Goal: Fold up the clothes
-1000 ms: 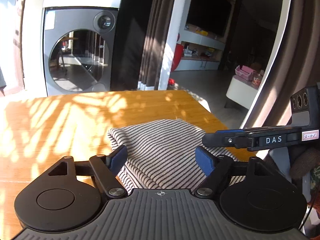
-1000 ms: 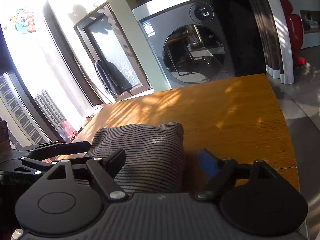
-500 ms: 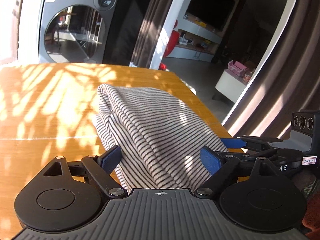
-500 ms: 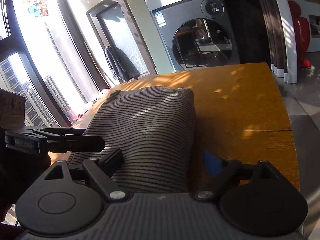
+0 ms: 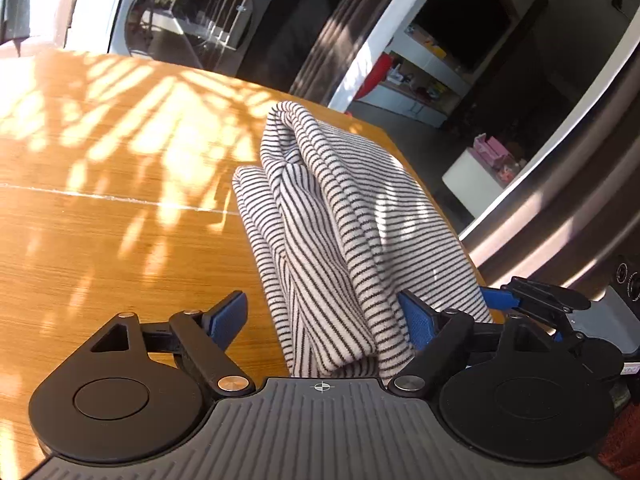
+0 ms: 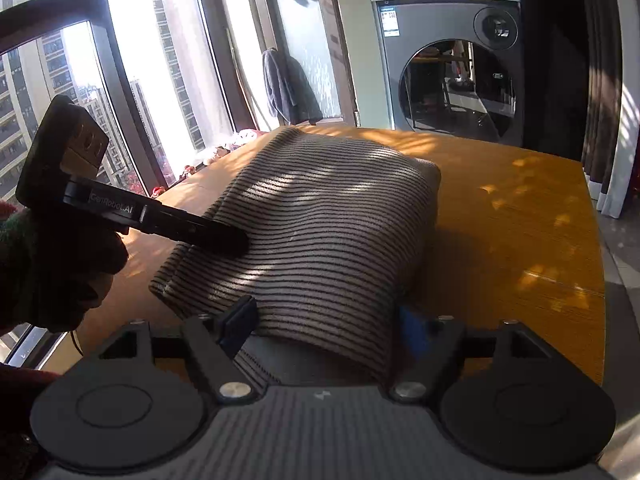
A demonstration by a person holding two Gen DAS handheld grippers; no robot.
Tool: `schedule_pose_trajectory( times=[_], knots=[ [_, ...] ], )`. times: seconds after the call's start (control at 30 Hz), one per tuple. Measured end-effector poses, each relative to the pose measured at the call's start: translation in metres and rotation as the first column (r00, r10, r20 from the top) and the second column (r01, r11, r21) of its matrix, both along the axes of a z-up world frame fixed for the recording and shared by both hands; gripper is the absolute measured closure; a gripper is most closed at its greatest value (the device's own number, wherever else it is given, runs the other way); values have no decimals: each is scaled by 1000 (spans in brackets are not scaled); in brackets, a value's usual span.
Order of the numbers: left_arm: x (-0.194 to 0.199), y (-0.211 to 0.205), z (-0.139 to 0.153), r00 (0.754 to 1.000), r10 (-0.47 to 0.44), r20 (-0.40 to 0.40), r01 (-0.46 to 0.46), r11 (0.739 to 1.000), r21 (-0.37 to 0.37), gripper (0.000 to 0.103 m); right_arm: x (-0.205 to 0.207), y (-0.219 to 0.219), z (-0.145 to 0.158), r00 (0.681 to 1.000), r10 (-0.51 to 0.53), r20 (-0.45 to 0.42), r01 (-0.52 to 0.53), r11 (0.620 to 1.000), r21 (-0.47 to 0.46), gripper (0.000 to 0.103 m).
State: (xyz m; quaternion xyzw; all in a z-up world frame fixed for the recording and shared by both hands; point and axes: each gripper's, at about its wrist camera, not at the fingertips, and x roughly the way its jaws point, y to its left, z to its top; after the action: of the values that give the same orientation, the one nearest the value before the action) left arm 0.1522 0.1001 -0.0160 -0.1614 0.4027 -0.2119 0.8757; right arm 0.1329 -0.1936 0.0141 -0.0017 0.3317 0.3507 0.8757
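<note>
A folded black-and-white striped garment [image 5: 344,216] lies on the wooden table [image 5: 100,208], near its right edge. My left gripper [image 5: 322,322] is open, its jaws set wide around the garment's near end; the cloth touches the right pad. In the right wrist view the same garment [image 6: 320,232] fills the middle. My right gripper [image 6: 324,324] is open, with the garment's near edge lying between its pads. The left gripper's fingers [image 6: 208,234] rest against the garment's left side there. The right gripper's fingers [image 5: 536,298] show at the right of the left wrist view.
A grey front-loading washing machine [image 6: 452,76] stands beyond the table's far end, with dark curtains [image 6: 576,60] beside it. Tall windows [image 6: 132,72] run along one side. The table's edge [image 5: 424,184] drops off just past the garment. Bare sunlit wood [image 6: 520,220] lies alongside.
Both grippers have moved forward and lower over the garment, so its near end now lies between each pair of open jaws. The garment looks bunched higher at the left side.
</note>
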Motion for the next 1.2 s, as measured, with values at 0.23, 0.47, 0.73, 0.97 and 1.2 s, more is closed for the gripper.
schedule_pose_trajectory(
  times=[0.23,0.47,0.73,0.97,1.2],
  knots=[
    [24,-4,-7,993,-4,-122,-8,996,-94,7,44,-27,17,994,-29,-107,43,989,138,8],
    [27,-14,-14,995,-45,-92,35,994,-108,32,83,11,6,984,37,-173,-14,991,132,18],
    [57,50,-9,997,72,-18,-74,980,-185,36,126,83,17,982,176,-72,-171,983,73,32],
    [105,118,-26,979,205,1,-200,958,-207,37,193,159,2,977,201,69,-202,979,-2,33],
    [86,138,33,925,290,246,-259,954,-149,32,195,176,-11,977,162,139,-155,986,-65,21]
  ],
)
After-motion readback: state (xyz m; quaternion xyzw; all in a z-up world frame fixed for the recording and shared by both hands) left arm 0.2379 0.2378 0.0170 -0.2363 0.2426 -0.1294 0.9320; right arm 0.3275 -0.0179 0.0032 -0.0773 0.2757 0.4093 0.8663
